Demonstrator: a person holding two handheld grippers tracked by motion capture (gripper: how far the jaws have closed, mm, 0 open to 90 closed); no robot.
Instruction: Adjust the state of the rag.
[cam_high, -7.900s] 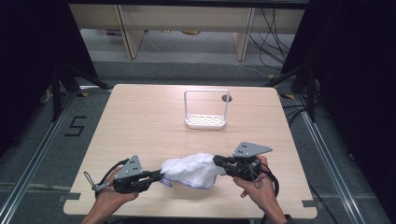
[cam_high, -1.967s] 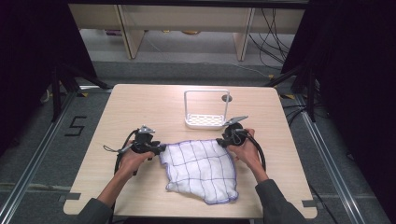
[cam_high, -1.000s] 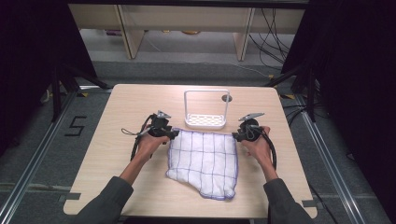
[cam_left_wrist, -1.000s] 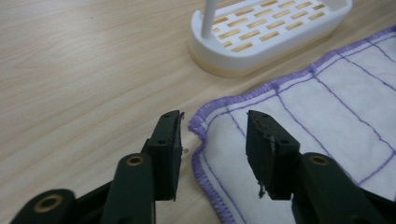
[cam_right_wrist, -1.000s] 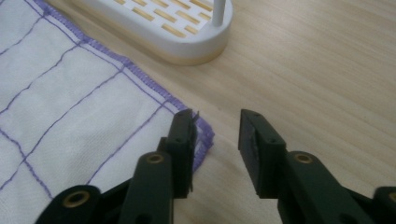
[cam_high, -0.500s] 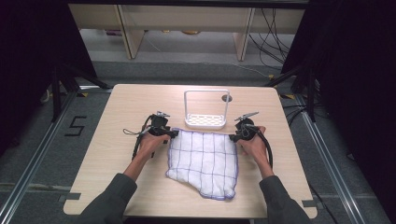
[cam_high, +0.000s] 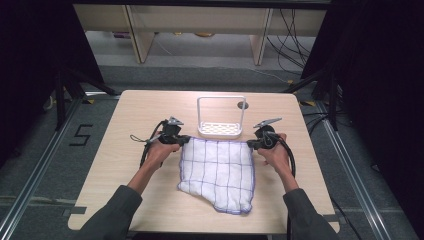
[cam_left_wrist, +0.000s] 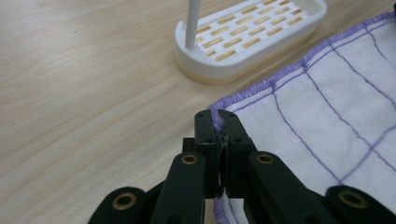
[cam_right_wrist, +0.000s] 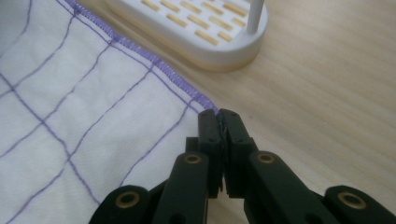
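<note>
A white cloth with a purple grid and purple hem lies spread flat on the wooden table. My left gripper is shut on its far left corner. In the left gripper view the jaws pinch the hem of the cloth, having just closed tighter. My right gripper is shut on the far right corner. In the right gripper view its jaws clamp the cloth's edge, also just closed tighter. The cloth's near right corner reaches toward the table's front edge.
A white slotted rack with an upright wire frame stands just beyond the cloth's far edge, between the two grippers, and is close in both gripper views. A small round hole sits behind it.
The cloth, bunched near the front edge at first, has been pulled out flat and carried toward the rack. Over the last second both grippers and the cloth have barely shifted.
</note>
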